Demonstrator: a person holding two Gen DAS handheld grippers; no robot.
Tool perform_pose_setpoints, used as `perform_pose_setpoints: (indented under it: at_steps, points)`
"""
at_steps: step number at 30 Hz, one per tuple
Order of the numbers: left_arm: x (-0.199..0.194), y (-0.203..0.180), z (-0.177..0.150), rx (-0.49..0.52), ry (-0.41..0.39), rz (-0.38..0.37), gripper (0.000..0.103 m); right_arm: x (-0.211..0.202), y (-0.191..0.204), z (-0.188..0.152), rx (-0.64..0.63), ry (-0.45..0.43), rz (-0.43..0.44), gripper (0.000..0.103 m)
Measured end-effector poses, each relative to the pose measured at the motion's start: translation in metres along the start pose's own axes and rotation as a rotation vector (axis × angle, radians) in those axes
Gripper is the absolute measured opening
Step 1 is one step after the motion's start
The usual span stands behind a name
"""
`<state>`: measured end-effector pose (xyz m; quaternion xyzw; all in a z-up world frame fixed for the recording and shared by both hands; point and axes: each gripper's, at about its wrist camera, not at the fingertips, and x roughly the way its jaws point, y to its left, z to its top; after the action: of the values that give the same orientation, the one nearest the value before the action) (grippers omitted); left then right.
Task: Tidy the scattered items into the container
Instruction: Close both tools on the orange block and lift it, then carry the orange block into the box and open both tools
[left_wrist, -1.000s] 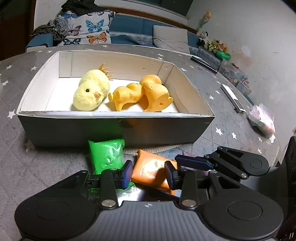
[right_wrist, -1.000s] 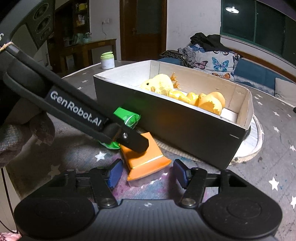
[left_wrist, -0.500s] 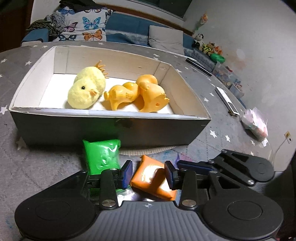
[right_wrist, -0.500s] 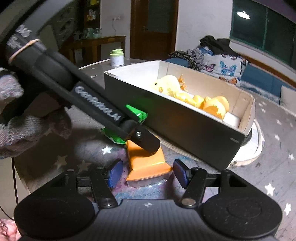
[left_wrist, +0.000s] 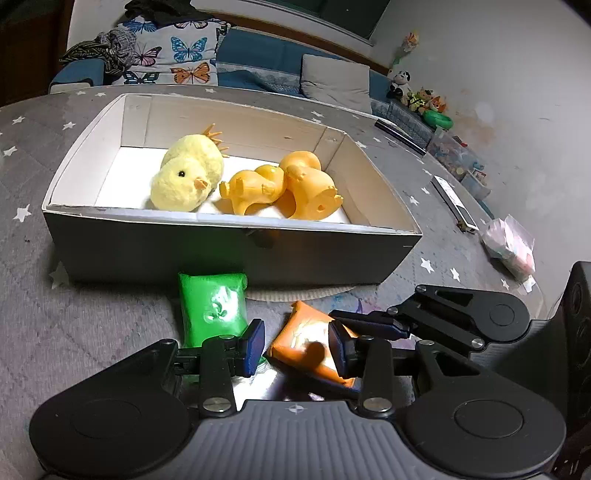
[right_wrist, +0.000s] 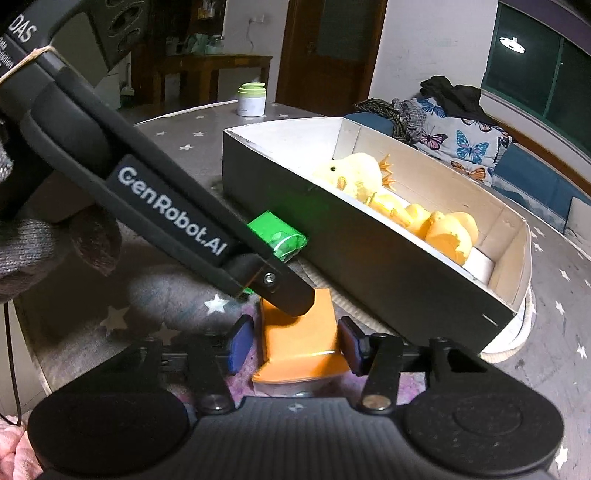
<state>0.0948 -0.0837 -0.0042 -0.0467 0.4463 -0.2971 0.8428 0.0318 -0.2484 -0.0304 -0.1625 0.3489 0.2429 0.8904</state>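
Grippers' fingers (right_wrist: 240, 343) astride orange packet (right_wrist: 299, 343)

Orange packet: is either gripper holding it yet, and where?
Not held. The orange packet lies on the table between the open fingers of the right gripper; left gripper open too.

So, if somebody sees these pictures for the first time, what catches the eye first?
Probably the fluffy yellow chick lying in the open box beside two orange toy ducks. Next, in front of the box, the bright green packet and the orange packet, which sits between the open right hand-held gripper.
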Motion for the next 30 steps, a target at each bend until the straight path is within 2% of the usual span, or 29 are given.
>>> perform_pose_setpoints:
  at_steps: [10,21,25,30]
  points:
    - [0.006,-0.006,-0.005,0.001,0.023,-0.005,0.04,-0.003,-0.003,-0.003,0.013,0.005,-0.006,0.043]
    - [0.004,-0.008,-0.014,-0.093,0.044,-0.011,0.04,-0.012,-0.003,-0.01,0.041,-0.004,0.0,0.042]
    - [-0.001,-0.009,-0.011,-0.122,0.029,-0.04,0.04,-0.019,-0.004,-0.012,0.051,-0.018,-0.009,0.042]
    - [-0.016,-0.018,-0.002,-0.107,-0.021,-0.056,0.04,-0.035,-0.006,-0.006,0.039,-0.065,-0.029,0.042]
